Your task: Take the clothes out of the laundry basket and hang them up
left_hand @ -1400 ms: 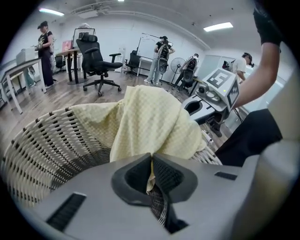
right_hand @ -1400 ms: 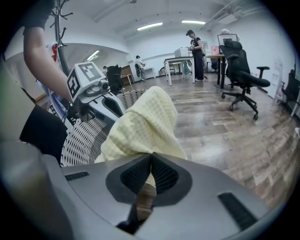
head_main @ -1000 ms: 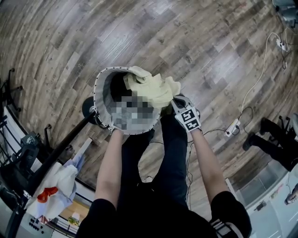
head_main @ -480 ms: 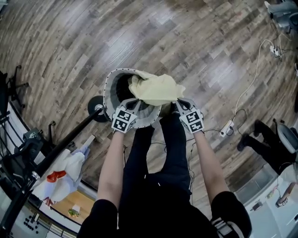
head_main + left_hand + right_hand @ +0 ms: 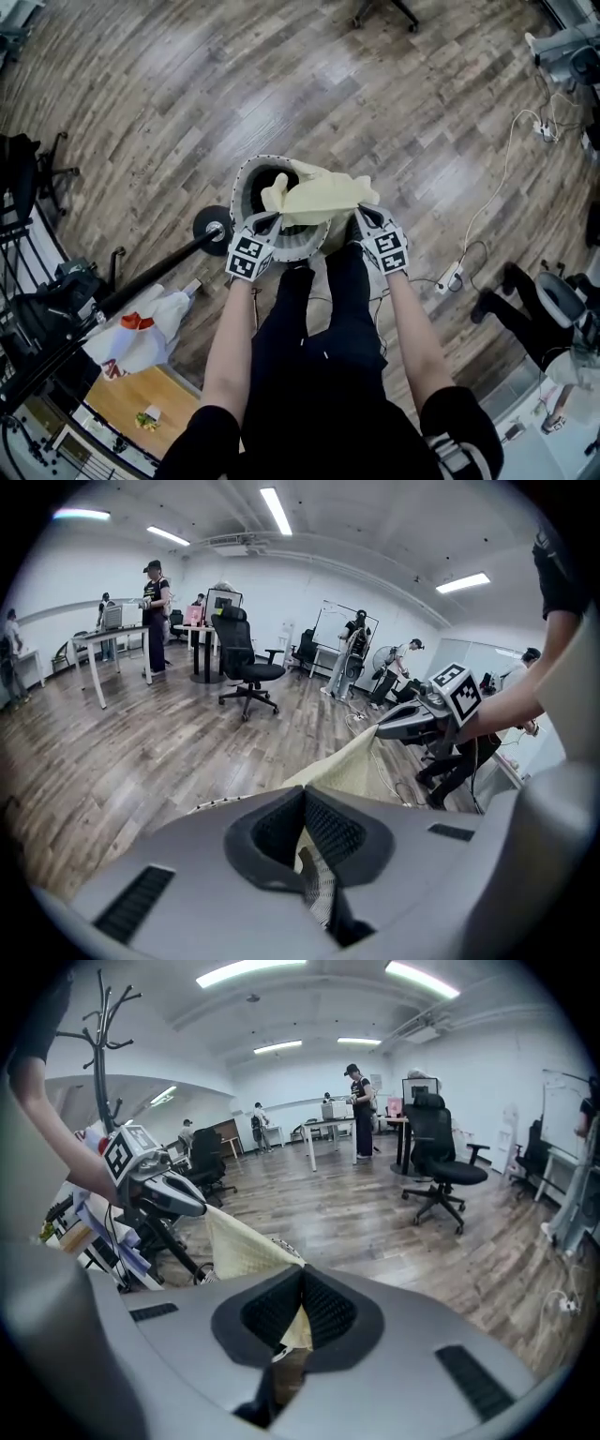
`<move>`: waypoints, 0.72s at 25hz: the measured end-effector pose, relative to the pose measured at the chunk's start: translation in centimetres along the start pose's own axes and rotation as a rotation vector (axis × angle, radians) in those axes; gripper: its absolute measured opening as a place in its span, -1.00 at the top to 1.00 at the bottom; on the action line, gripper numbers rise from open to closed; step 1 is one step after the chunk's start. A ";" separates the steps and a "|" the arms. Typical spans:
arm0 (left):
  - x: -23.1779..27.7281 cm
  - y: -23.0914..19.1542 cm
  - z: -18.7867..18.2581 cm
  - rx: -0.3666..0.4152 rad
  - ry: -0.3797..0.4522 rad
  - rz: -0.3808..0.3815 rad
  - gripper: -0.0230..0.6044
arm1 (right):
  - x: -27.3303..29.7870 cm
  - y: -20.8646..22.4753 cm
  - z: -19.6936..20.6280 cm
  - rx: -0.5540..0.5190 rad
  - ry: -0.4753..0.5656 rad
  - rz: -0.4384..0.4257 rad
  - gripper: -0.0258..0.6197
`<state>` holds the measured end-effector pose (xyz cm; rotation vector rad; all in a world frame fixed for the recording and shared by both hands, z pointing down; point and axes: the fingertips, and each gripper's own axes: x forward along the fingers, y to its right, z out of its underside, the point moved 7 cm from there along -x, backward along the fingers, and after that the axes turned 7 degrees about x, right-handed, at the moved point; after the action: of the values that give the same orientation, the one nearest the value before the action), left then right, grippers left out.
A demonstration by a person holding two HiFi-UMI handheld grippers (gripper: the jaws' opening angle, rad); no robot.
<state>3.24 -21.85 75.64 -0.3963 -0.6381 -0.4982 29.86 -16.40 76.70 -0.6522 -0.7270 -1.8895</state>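
Observation:
A pale yellow garment hangs stretched between my two grippers above the round white laundry basket. One end trails down into the basket. My left gripper is shut on the garment's left edge, with the cloth pinched between its pads. Over at the right edge, my right gripper is shut on the cloth, which runs into its jaws. Each gripper view shows the other gripper across the taut cloth: the right one and the left one.
A black rack pole with a round base stands left of the basket. A white bag lies by it. A power strip and cable lie at the right. Office chairs, desks and several people fill the room behind.
Both grippers have risen together with the yellow garment, lifting most of it out of the basket and pulling it taut between them.

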 end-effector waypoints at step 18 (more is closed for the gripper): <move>-14.0 -0.9 -8.0 0.105 0.164 -0.136 0.86 | -6.1 -7.4 -11.4 -0.099 0.176 0.016 0.90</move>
<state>-3.23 -22.16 60.86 -0.2114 -0.5318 -0.6174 24.01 -18.46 63.14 -0.5435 -0.5167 -1.9491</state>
